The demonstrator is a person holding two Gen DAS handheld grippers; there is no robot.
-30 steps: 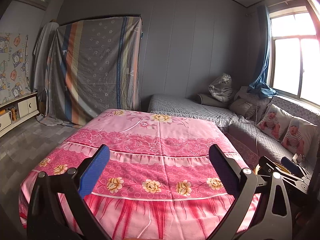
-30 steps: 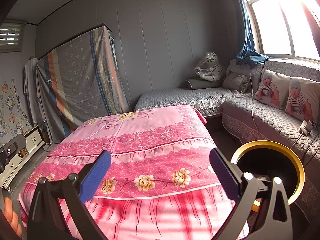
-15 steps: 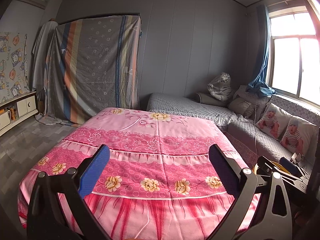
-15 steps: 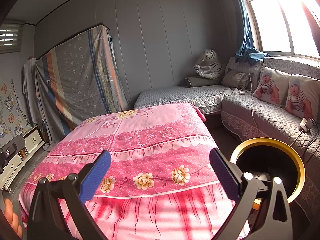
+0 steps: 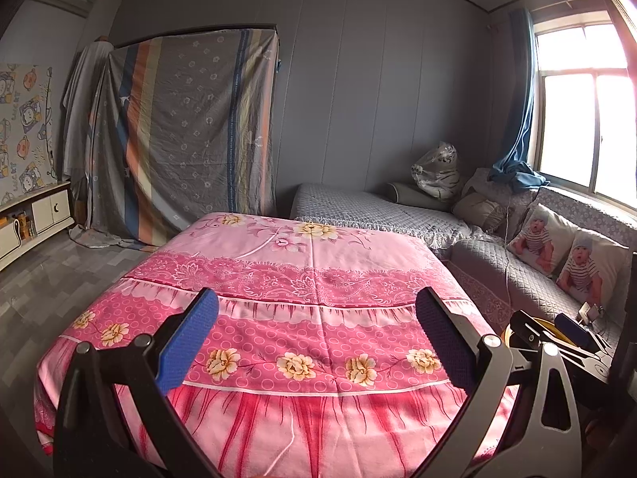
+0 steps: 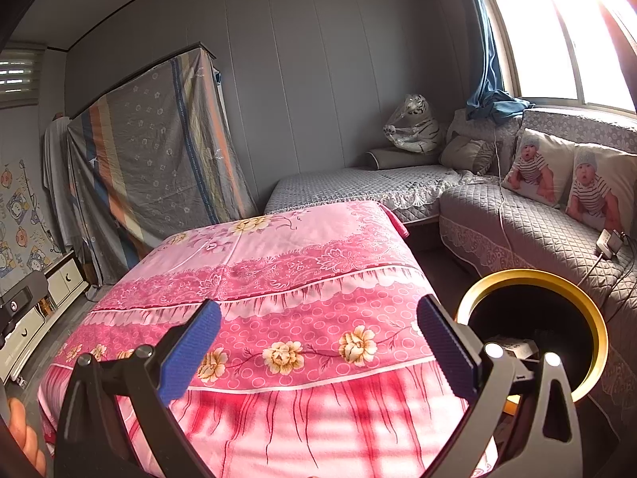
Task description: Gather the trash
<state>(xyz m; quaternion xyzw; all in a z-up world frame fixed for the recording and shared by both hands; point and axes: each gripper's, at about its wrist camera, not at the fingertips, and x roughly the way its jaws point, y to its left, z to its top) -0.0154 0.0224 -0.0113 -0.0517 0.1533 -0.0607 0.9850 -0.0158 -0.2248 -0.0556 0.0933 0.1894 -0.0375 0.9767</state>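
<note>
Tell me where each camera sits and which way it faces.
Left wrist: on the left gripper, facing across the pink bedspread to the grey wall; its open fingers show.
Right wrist: on the right gripper, facing the same way, bin at right; a hand shows.
Shared: bedspread, sofa, bin.

Bed point(image 6: 278, 271) ahead; bin point(image 6: 533, 279) right of it; sofa point(image 6: 537, 235) behind bin.
</note>
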